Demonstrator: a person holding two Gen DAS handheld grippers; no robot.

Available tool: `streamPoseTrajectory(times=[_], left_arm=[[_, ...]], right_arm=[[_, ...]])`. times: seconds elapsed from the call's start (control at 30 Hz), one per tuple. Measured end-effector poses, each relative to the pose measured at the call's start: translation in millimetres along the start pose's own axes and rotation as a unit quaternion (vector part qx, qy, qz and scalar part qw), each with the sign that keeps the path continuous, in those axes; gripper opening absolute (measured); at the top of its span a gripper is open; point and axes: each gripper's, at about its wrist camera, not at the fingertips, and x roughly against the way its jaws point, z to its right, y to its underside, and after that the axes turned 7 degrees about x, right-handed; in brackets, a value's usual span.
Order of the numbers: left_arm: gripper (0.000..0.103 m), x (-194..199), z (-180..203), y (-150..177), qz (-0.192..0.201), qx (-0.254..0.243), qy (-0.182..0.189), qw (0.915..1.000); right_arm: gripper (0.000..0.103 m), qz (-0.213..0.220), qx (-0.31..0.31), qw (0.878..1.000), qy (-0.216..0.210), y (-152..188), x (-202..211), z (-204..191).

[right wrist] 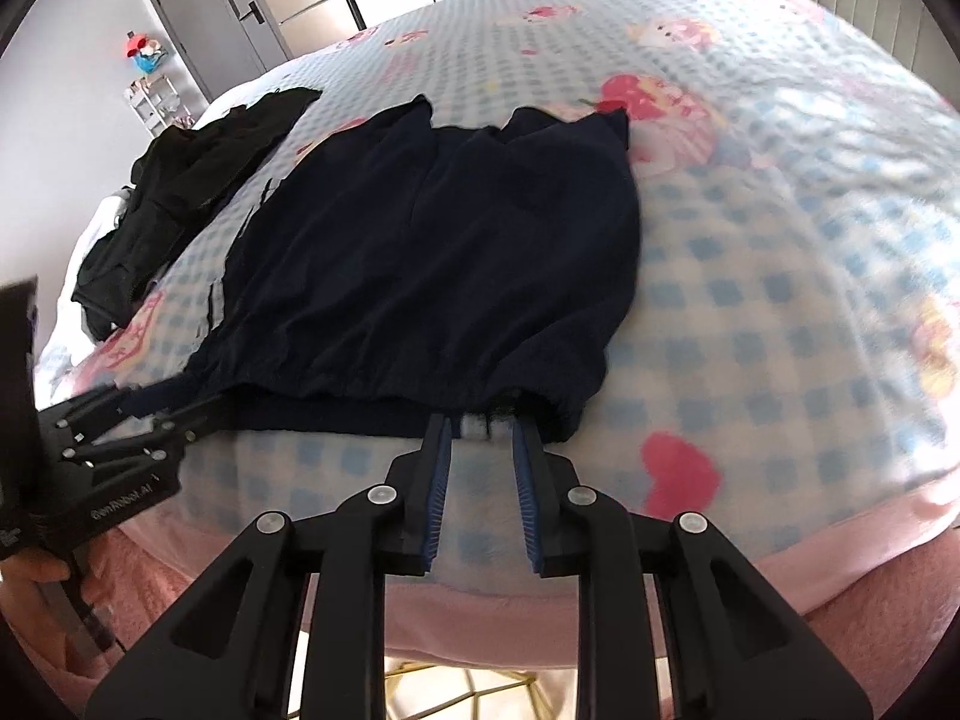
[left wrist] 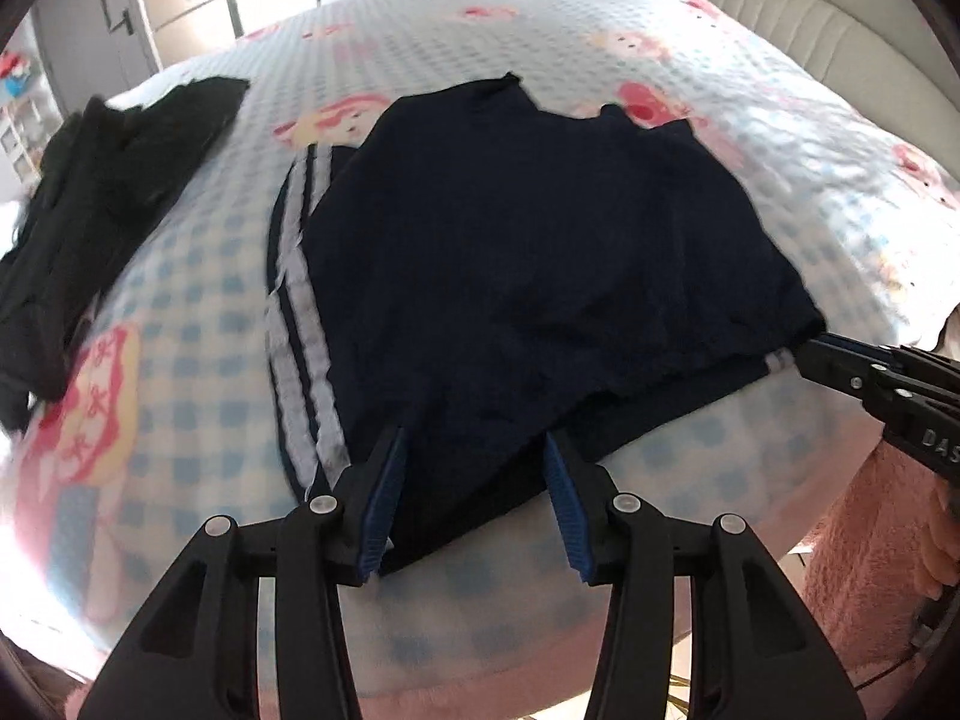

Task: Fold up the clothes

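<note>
A crumpled pile of black clothing (left wrist: 102, 192) lies on the bed, well to the left of the dark navy garment with white side stripes (left wrist: 528, 276), which serves as the landmark here. That navy garment lies spread flat on the bed's blue-and-white checked blanket with pink cartoon prints (left wrist: 198, 300), its white stripes (left wrist: 300, 324) showing along its left edge and its gathered hem turned toward the near edge of the bed. At the near left part of that hem, the left hand-held gripper (left wrist: 474, 450) stands open, its blue-padded fingers (left wrist: 384, 498) clearly apart with navy cloth lying between them but not pressed by either pad. At the hem's right corner, the right hand-held gripper (right wrist: 478, 432) has its blue pads (right wrist: 441, 480) only a narrow way apart, tips at the edge of the fabric where a bit of white stripe (right wrist: 480, 425) shows between them; the pads do not appear to pinch the cloth. In the left wrist view the same right hand-held gripper (left wrist: 810, 348) reaches to the garment's right corner. Beyond the garment's far right side, a pale ribbed padded headboard (left wrist: 810, 18) borders the bed. A pink fluffy sleeve (left wrist: 864, 540) shows below the garment's right corner.
</note>
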Motion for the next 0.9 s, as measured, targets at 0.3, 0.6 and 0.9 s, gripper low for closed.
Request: streamPoseTrajectory(times=[0.3,0.6,0.9], left_arm=[[0.012,15,-7,-10,0.042,0.011,-0.03,0.9986],[0.008,41,-32,6,0.08,0.067,-0.059,0.9928],[0.008,24,-67,35,0.012,0.126,-0.049,0.9907]], right_arm=[[0.021,-0.021,0.004,1.0,0.014,0,-11,-1],[0.024,-0.01,0.012,1.0,0.013,-4,-11,-4],[0.03,-0.029,0.015,0.999,0.037,-1,-12,-3]])
